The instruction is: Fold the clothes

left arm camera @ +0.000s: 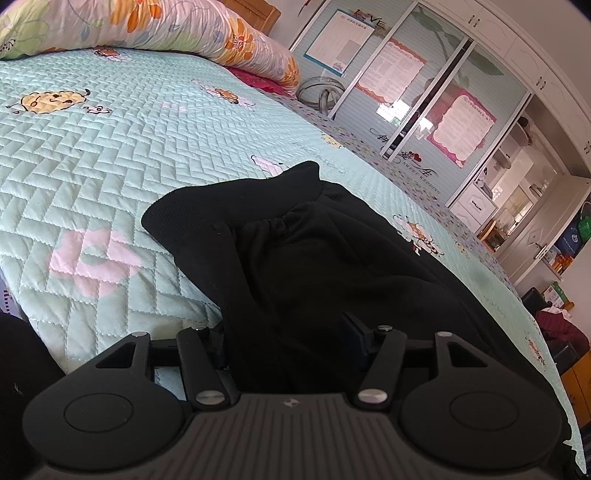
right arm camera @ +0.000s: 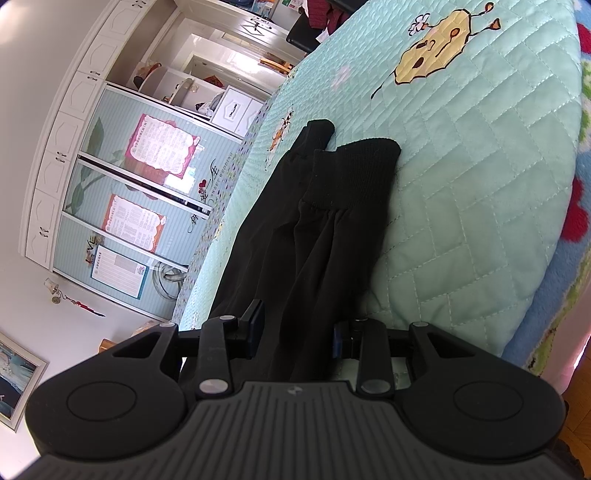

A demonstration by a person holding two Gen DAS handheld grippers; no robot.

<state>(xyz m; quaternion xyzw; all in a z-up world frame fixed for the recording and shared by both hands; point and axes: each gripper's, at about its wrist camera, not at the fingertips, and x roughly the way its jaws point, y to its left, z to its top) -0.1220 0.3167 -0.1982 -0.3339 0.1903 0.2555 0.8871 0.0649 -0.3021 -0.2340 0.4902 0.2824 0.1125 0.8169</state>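
Left wrist view: bed [left arm camera: 110,177] under a mint quilt with cartoon prints; floral pillow [left arm camera: 207,33] at its head.
Room: wardrobe [left arm camera: 424,85] with sliding doors carrying three posters; framed picture [right arm camera: 14,376] on the wall.
Garment: one black garment [left arm camera: 314,258] lying on the quilt, two ribbed cuffs [right arm camera: 354,166] at its far end, fabric gathered below them.
Left gripper [left arm camera: 291,343]: cloth bunched between the jaws, clenched on it.
Right gripper [right arm camera: 299,332]: clamped on the garment's near end.
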